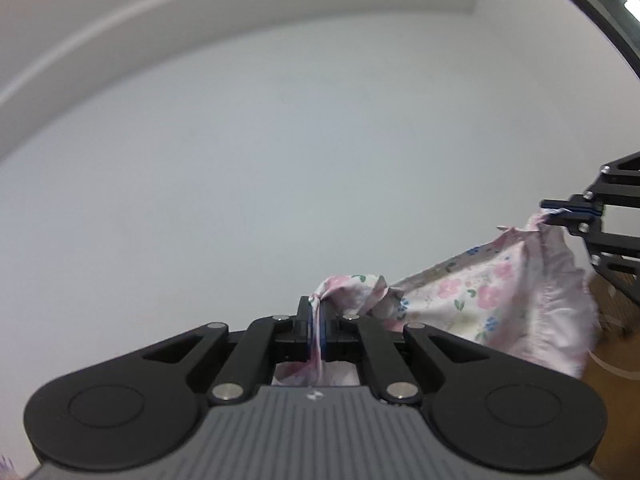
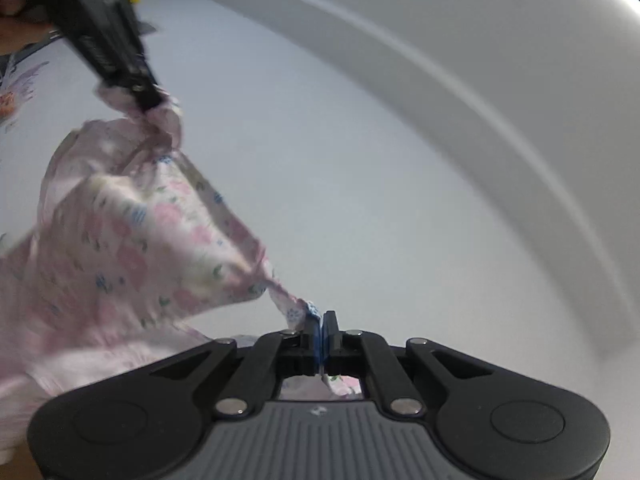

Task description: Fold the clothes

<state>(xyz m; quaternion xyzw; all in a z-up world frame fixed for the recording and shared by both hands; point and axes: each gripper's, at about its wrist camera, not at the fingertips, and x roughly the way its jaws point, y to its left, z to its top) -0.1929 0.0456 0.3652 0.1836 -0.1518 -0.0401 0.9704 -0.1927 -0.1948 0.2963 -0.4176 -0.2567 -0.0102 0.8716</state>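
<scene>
White wall and ceiling behind. Pink floral cotton garment [image 2: 132, 232] hangs aloft, no surface visible, stretched between left gripper [image 1: 318, 312] and right gripper [image 2: 322, 326], both clamping edges. Likely spreading; next needs laying flat.

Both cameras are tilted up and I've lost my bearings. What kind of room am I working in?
Probably a room in a home, though little shows. Overhead are a plain white ceiling and a stepped cornice; wood-toned flooring shows low down. Both grippers hold up a floral garment.
</scene>
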